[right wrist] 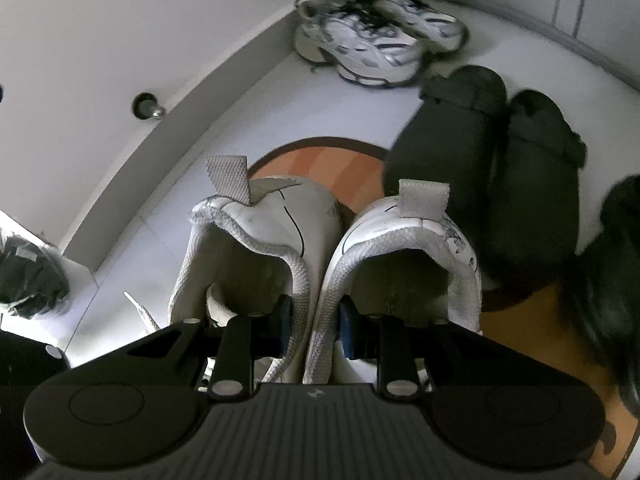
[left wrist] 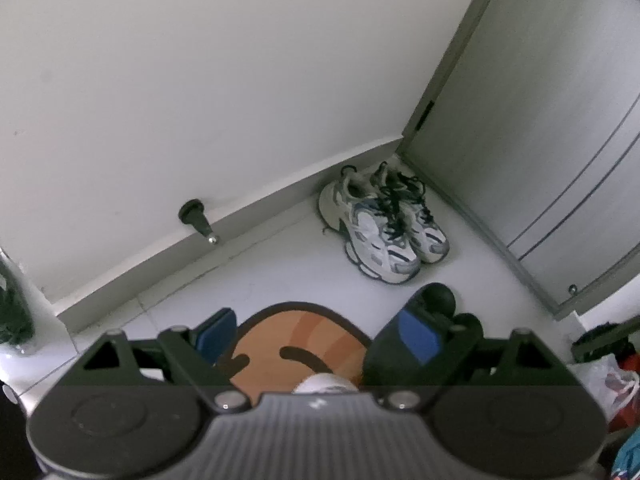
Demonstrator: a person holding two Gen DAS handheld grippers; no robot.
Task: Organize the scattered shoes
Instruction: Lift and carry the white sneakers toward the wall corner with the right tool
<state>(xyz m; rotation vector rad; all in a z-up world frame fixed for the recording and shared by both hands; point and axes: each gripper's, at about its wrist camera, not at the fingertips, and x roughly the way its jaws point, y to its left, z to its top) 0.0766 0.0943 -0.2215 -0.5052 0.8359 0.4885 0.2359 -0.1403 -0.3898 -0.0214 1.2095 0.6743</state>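
Right gripper [right wrist: 312,326] pinches 2 scuffed white sneakers [right wrist: 328,248] by their touching inner collars; left gripper [left wrist: 316,330] fingers wide, holding nothing.

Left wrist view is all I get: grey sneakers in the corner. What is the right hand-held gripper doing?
Observer: The right hand-held gripper is shut on the touching inner collars of the white sneakers.
Operator: What's the black shape behind my right finger?
Observer: The black slippers, a pair lying side by side, right of the white ones.
Operator: Are they on the mat?
Observer: One overlaps the orange mat at its edge.
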